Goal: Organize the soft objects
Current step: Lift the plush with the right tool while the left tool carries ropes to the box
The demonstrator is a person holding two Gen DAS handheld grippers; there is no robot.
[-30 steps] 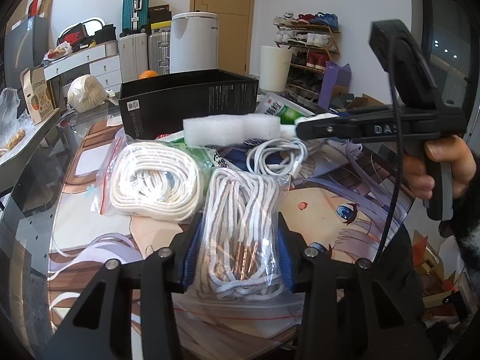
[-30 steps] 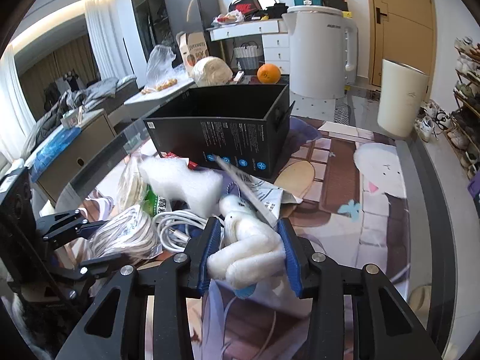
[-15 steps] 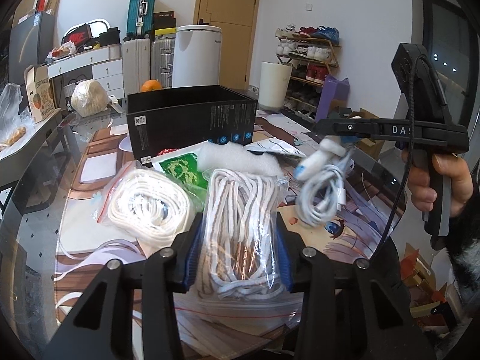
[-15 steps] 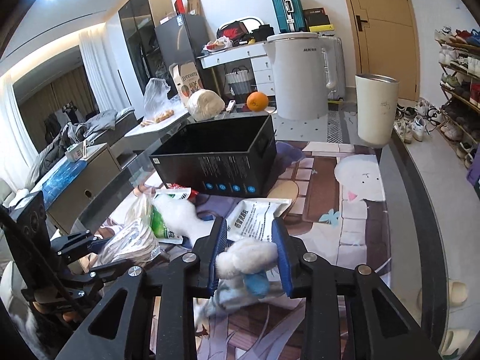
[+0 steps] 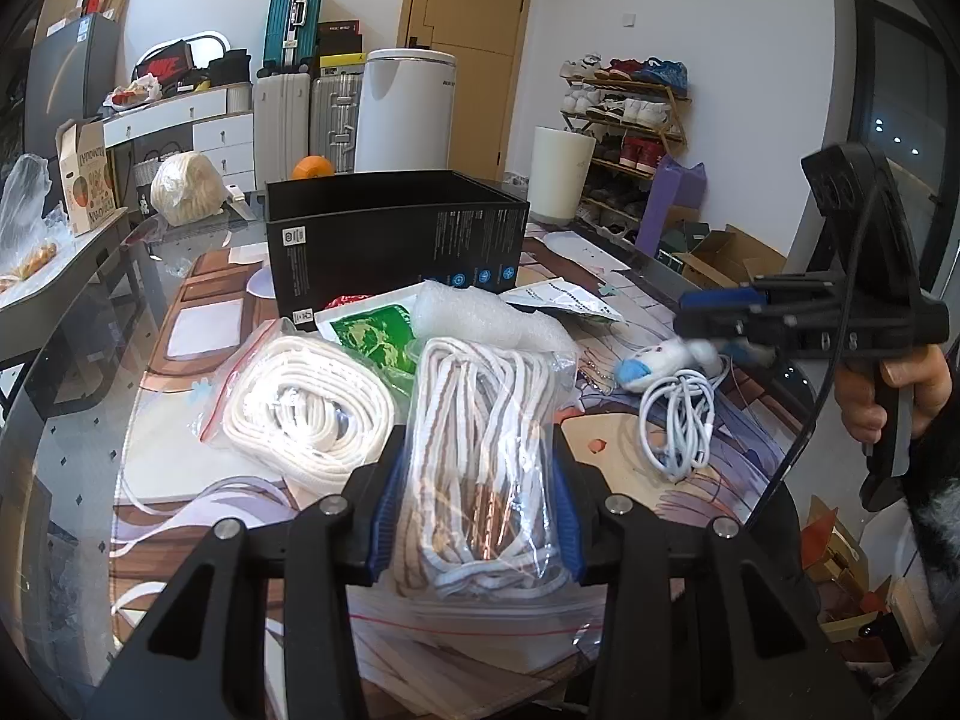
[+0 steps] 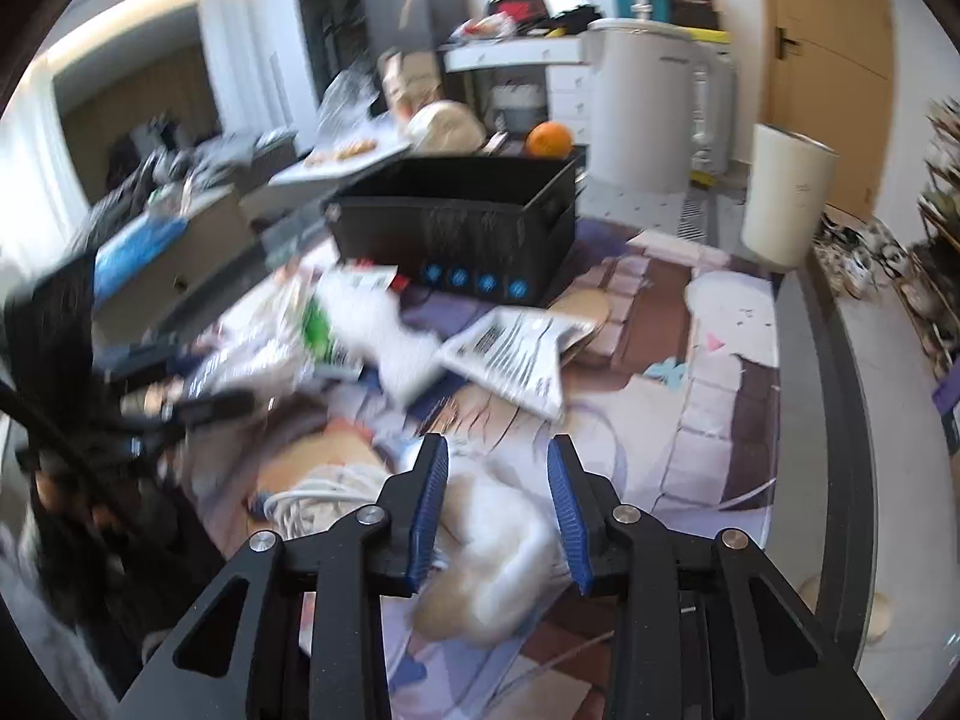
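Note:
My left gripper (image 5: 474,462) is shut on a clear bag of white and brown laces (image 5: 480,420), held low over the printed mat. To its right, my right gripper (image 5: 690,324) hovers over a coiled white cable (image 5: 678,420) that lies on the mat. A white plush toy with a blue patch (image 5: 654,360) sits blurred under its tips. In the right wrist view the right gripper (image 6: 498,480) has its jaws opening; the plush (image 6: 492,540) smears between them, loose from the pads. The black open box (image 5: 390,240) stands behind the pile.
A second bag of white rope (image 5: 306,414), a green packet (image 5: 372,336), a white foam piece (image 5: 480,318) and a printed paper pack (image 6: 510,360) lie in front of the box (image 6: 456,240). A hand (image 5: 888,384) grips the right tool. An orange (image 6: 549,138) sits behind the box.
The right gripper carried the plush and the white cable out of the pile to the right. The cable now lies on the mat and the jaws have widened. The left gripper kept its bag.

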